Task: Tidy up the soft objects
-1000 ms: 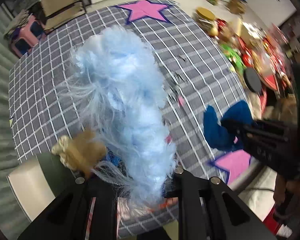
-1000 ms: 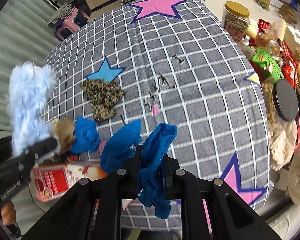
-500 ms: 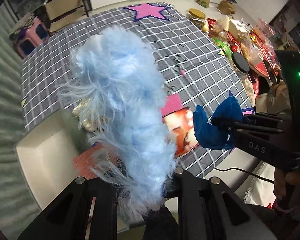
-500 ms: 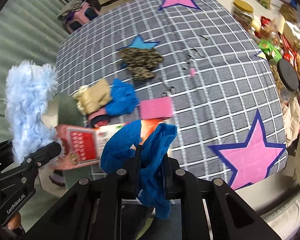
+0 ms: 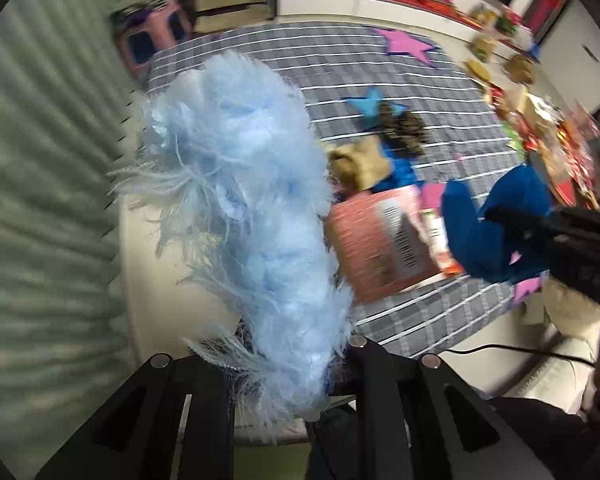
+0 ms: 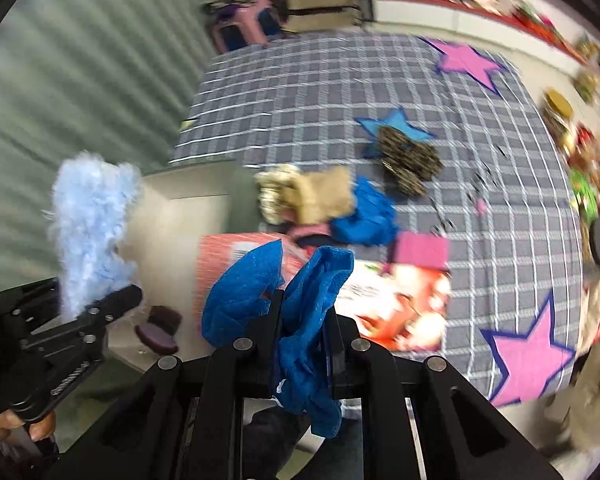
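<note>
Left wrist view, left gripper: raised above the near-left corner of the tabletop, its black fingers clamped on the lower end of a fluffy pale-blue feathery piece that stands upright and fills the middle of the view.
Left wrist view, below the fluff: a cream open box sits off the tabletop's left edge, partly hidden by the feathery piece.
Left wrist view, right gripper: reaches in from the right, pinching a crumpled royal-blue mesh cloth in the air over the near edge.
Left wrist view, tabletop: a grey checked cloth with pink and blue stars covers it; a red printed carton lies flat, with a tan knitted piece and a leopard-print fabric beyond it. All is motion-blurred.

Right wrist view, right gripper: held level near the tabletop's near edge, fingers closed narrowly on the royal-blue mesh cloth, which bulges above them and hangs below.
Right wrist view, left gripper: at far left, holding the fluffy pale-blue feathery piece upright above the cream open box, where a dark purple item lies.
Right wrist view, tabletop things: the red printed carton lies just ahead of the fingers; behind it sit a pink rectangular block, a second blue cloth, the tan knitted piece and the leopard-print fabric.
</note>
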